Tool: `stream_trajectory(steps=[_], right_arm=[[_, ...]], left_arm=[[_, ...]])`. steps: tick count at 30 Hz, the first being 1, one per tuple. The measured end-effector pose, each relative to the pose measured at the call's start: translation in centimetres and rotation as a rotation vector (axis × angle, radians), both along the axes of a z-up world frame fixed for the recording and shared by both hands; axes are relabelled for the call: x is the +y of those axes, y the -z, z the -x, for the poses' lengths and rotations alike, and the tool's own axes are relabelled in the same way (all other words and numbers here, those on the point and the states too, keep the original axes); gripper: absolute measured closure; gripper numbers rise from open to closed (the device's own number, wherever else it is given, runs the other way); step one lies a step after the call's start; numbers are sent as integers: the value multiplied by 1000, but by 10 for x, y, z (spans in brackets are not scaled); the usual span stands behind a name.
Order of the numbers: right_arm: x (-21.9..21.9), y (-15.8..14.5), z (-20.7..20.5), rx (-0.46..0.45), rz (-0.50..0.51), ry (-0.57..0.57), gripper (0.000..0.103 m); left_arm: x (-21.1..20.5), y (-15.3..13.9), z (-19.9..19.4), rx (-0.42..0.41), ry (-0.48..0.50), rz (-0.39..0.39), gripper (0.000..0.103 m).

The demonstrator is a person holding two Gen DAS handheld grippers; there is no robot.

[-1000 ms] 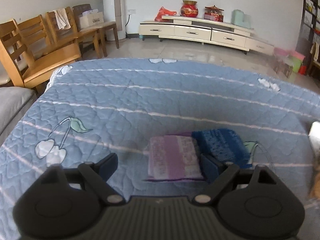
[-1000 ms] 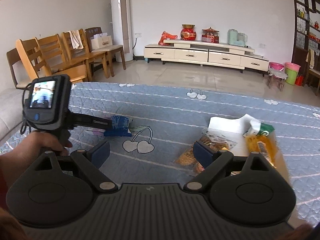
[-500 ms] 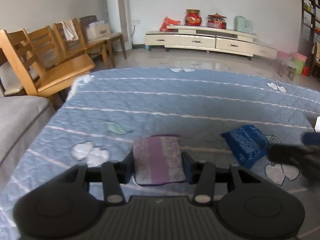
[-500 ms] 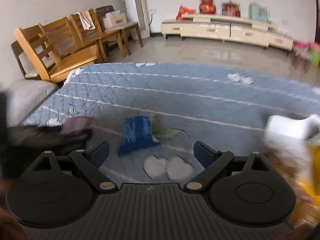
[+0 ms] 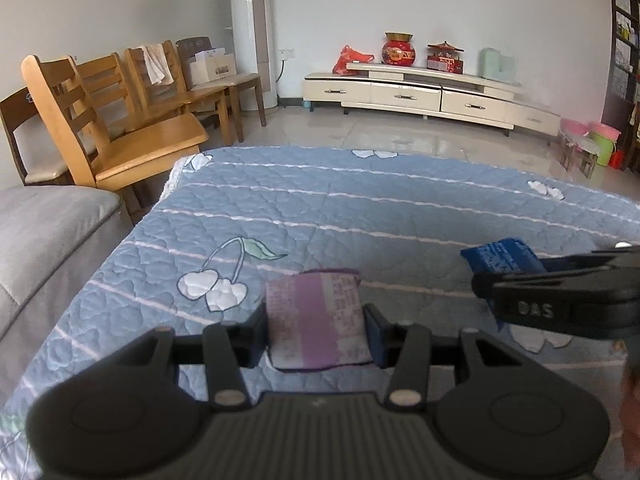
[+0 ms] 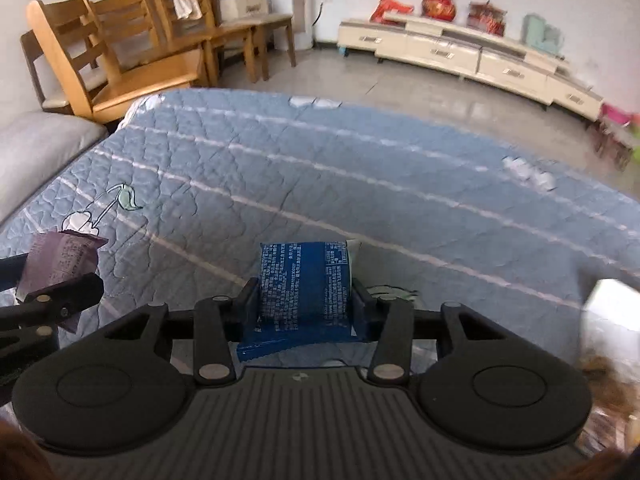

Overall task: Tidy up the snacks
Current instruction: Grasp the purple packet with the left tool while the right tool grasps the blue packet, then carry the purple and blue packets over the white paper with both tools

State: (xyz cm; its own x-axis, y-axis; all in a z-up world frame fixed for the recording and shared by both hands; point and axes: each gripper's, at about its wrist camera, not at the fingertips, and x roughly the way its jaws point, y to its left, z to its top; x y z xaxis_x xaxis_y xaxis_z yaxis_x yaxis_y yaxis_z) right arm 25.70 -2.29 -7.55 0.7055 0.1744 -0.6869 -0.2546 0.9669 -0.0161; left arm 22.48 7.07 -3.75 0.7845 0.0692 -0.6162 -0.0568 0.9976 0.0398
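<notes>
— Snacks, then?
— Purple snack packet [image 5: 316, 320] pinched in left gripper [image 5: 316, 334], above blue quilted cover [image 5: 360, 216]. Blue snack packet [image 6: 306, 284] clamped in right gripper [image 6: 306, 306], just over same cover.
— Nearby?
— Cherry print [image 5: 216, 284] left of purple packet; wooden chairs [image 5: 120, 120] beyond.
</notes>
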Motion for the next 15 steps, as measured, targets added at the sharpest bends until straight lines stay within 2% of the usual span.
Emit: stream_trajectory(steps=[8, 15], right_arm=[[-11, -42, 74, -76, -10, 12, 47], [-28, -80, 144, -142, -3, 39, 47]], left_arm=[[-13, -30, 41, -39, 4, 13, 55], [-35, -61, 88, -82, 47, 32, 55]])
